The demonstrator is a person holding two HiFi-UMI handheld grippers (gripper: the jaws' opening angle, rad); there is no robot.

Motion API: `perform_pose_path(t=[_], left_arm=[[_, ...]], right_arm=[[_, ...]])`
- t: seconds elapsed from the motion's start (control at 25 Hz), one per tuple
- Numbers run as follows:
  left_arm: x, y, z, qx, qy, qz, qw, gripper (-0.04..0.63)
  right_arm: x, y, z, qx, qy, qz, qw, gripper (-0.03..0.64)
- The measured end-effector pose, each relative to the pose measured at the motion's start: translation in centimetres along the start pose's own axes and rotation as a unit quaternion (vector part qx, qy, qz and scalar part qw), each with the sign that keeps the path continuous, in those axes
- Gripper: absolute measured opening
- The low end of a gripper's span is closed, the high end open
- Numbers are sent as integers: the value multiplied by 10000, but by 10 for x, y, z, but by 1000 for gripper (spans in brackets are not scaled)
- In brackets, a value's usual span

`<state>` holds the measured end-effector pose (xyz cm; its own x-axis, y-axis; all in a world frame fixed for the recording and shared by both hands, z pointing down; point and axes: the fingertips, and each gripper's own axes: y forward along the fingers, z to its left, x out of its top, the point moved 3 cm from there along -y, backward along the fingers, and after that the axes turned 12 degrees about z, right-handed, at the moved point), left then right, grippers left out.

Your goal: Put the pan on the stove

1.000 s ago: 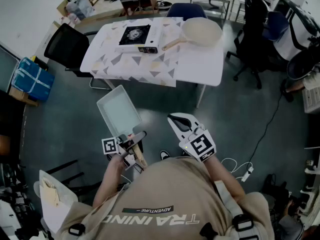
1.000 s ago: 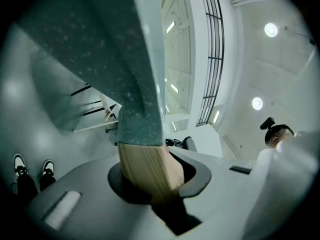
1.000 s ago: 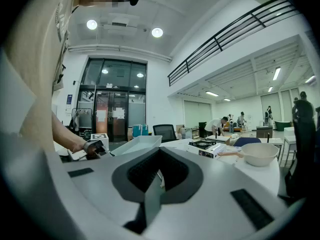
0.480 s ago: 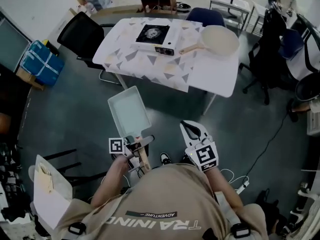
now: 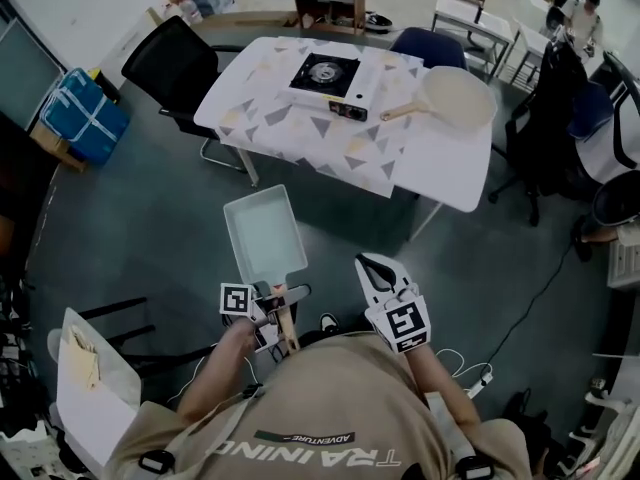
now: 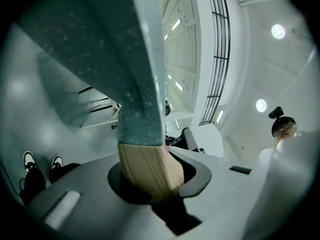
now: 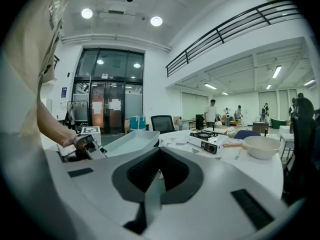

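A rectangular pale pan (image 5: 262, 236) with a wooden handle (image 5: 285, 323) is held out in front of me, my left gripper (image 5: 275, 303) shut on that handle. In the left gripper view the pan's speckled underside (image 6: 125, 59) rises from the handle (image 6: 147, 166) clamped between the jaws. My right gripper (image 5: 380, 270) is shut and holds nothing. Ahead, a portable stove (image 5: 328, 76) stands on the white table (image 5: 440, 158), with a round cream pan (image 5: 458, 98) to its right. The right gripper (image 7: 157, 179) view shows the stove (image 7: 207, 138), the round pan (image 7: 262, 146) and the held pan (image 7: 131, 141).
A black chair (image 5: 165, 68) stands at the table's left end, with a blue bag (image 5: 85, 113) beyond it. A blue chair (image 5: 430, 46) sits behind the table and a dark office chair (image 5: 555, 118) to its right. A cable with a power strip (image 5: 480, 368) lies on the floor.
The view has swung, so the table with the stove now sits further right and slightly nearer. Both grippers keep their pose, and the left still holds the rectangular pan.
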<state>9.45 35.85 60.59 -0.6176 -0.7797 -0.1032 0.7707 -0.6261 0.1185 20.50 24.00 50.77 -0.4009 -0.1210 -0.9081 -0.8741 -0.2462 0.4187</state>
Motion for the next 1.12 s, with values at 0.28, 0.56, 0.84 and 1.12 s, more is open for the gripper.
perform_pose_path(t=[0.28,0.56,0.84,1.12], left_arm=[[8,-9,17,-113,-283,108,9995,63],[65,-11,27,13,-412,10,9991,66],[147,3,11,-5,-191,-286,9994,66],[198,22,7,-12,-157,-446,9989,66]], right_arm=[[-3,15,-5,-64,216,353,9991,-2],[5,70,-39,187,279,223,9992,-2],[36,123,-91,438,35,3,9990,-2],[43,158,-141,663,-62,11,9978,-2]])
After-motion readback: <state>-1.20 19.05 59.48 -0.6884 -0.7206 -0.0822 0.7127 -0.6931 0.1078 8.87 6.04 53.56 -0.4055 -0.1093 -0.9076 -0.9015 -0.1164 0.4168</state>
